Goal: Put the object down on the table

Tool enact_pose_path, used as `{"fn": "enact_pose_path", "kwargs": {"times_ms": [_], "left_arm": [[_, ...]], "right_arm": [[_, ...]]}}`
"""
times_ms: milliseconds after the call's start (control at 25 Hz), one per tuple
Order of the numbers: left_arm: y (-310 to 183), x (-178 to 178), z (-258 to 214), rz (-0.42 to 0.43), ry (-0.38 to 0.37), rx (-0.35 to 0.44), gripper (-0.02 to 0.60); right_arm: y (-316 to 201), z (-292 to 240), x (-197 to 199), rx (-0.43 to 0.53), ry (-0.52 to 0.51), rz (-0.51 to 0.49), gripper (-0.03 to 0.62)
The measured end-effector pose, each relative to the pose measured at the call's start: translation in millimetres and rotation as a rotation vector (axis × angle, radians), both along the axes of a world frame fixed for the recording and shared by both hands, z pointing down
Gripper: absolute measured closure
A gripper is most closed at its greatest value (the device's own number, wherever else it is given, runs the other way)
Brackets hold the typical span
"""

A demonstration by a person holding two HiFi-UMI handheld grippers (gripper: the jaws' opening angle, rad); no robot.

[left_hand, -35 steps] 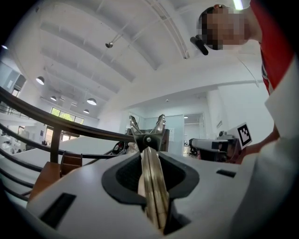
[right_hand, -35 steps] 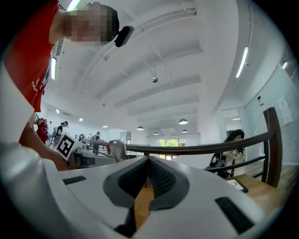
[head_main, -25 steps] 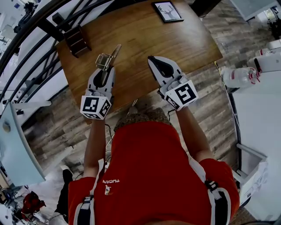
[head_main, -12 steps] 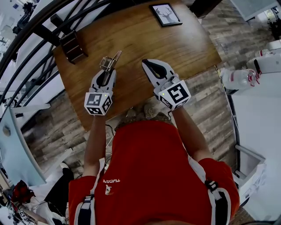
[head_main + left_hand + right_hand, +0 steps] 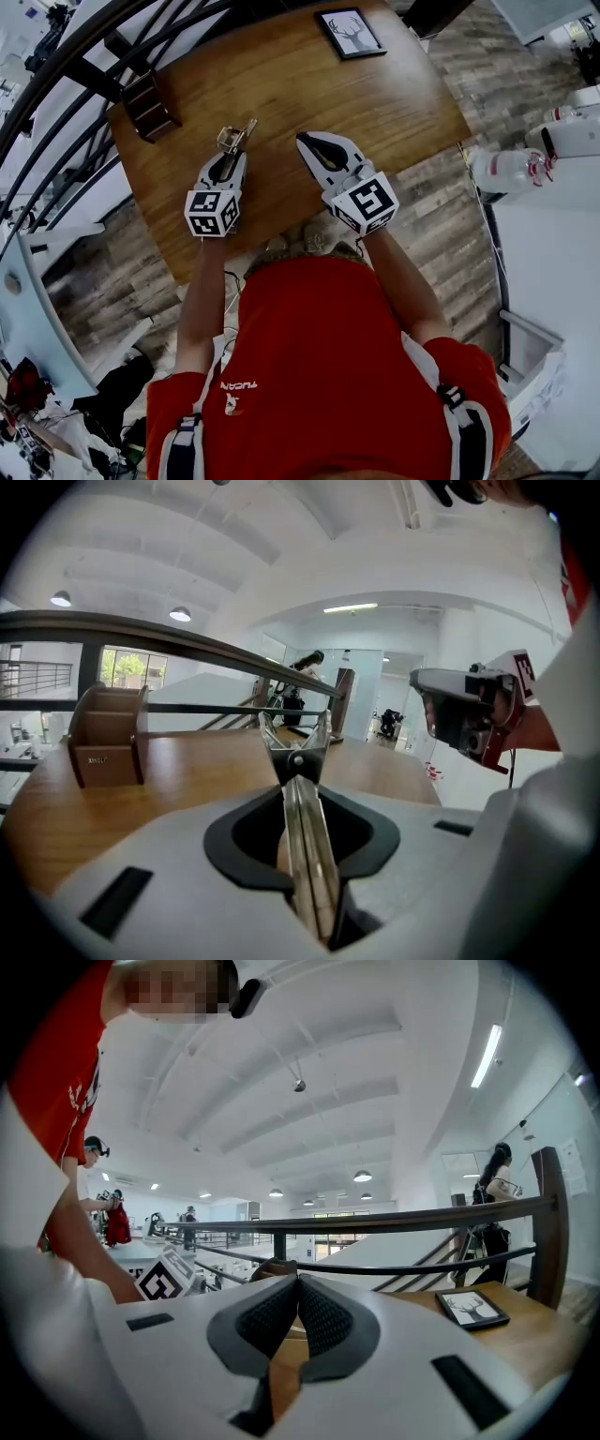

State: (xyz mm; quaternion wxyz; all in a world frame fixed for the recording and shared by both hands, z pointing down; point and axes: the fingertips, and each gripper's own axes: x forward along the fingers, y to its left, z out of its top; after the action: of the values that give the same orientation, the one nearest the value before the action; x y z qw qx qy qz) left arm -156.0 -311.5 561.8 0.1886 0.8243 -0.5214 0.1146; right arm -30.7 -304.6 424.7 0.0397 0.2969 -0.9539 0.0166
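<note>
My left gripper (image 5: 227, 161) is shut on a thin metal clip (image 5: 234, 139), held above the near left part of the wooden table (image 5: 394, 94). In the left gripper view the clip's (image 5: 298, 761) two flat bars run out between the jaws to a pivot and a V-shaped end. The left gripper (image 5: 302, 808) points across the table. My right gripper (image 5: 309, 145) hovers just right of it, shut with nothing between its ribbed pads (image 5: 319, 1316). In its own view the right gripper (image 5: 298, 1283) has its tips touching.
A small wooden organiser box (image 5: 150, 101) (image 5: 105, 747) stands at the table's far left. A framed deer picture (image 5: 345, 31) (image 5: 472, 1309) lies at the far right edge. A dark railing (image 5: 84, 56) runs behind the table. White equipment (image 5: 511, 167) sits on the floor to the right.
Both grippers have shifted a little farther over the table and closer together. The clip stays gripped in the left one, and the right one stays shut.
</note>
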Motion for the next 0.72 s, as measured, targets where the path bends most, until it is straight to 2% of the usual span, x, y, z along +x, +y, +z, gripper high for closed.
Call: {"fn": "enact_pose_path", "kwargs": {"times_ms": [480, 720], "left_arm": [[-1, -1, 40, -0.008, -0.053, -0.126, 0.488], [-2, -3, 48, -0.014, -0.118, -0.172, 0.483]], "right_arm": [[-8, 8, 7, -0.021, 0.006, -0.002, 0.569], [-10, 12, 5, -0.033, 0.009, -0.011, 0.569]]}}
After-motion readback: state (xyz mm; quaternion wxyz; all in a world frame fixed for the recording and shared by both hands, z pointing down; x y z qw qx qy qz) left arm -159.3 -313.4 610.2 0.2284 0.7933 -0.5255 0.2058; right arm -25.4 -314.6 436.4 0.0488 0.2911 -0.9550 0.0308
